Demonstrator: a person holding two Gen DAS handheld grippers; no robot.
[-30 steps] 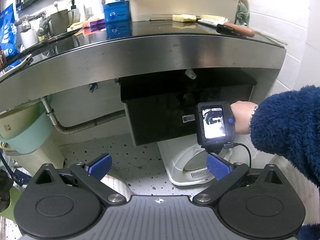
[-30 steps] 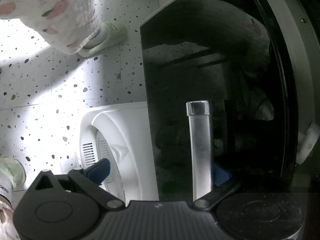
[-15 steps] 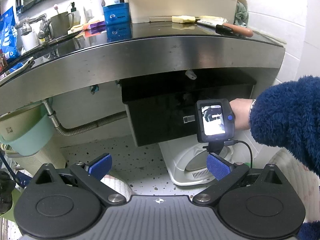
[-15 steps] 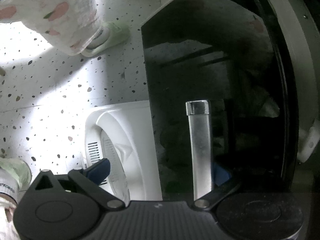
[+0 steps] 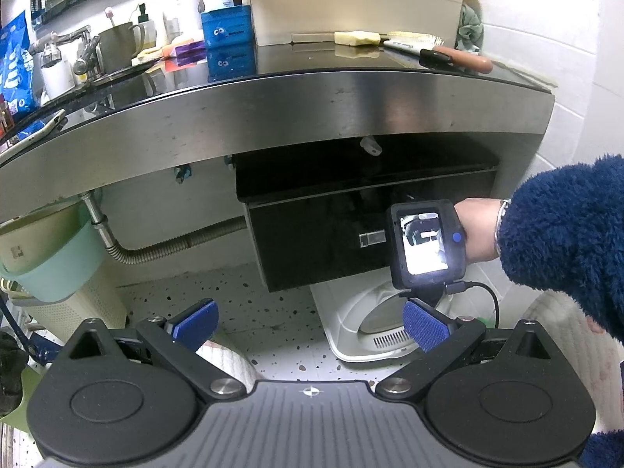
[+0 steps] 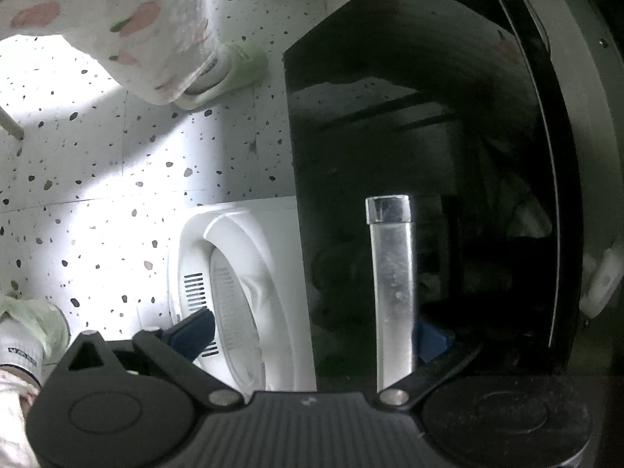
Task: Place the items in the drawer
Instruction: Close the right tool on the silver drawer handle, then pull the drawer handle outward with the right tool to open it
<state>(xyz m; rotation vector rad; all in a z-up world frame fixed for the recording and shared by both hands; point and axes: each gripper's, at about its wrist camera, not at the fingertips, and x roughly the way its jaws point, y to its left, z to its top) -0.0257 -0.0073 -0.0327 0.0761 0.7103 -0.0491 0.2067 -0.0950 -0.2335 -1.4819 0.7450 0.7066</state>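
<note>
A glossy black drawer (image 5: 323, 241) hangs under the steel counter (image 5: 273, 113) and stands slightly pulled out. Its silver bar handle (image 6: 392, 288) shows close up in the right wrist view, and as a small piece in the left wrist view (image 5: 371, 239). My right gripper (image 6: 312, 333) is open, rolled sideways, one blue finger (image 6: 429, 337) hooked behind the handle, the other (image 6: 191, 331) out in front of the drawer face. In the left wrist view I see its screen and the hand holding it (image 5: 427, 245). My left gripper (image 5: 308, 321) is open and empty, held back from the drawer.
On the counter are a beige tub (image 5: 355, 0), a blue box (image 5: 226, 31), a knife (image 5: 454, 58), a brush, bottles and a faucet (image 5: 62, 50). A white appliance (image 5: 374, 327) sits on the speckled floor below the drawer. A green bin (image 5: 50, 261) and a flexible pipe (image 5: 171, 245) are left.
The drawer front has come out slightly with my right gripper hooked on the handle. The left gripper has stayed nearly still.
</note>
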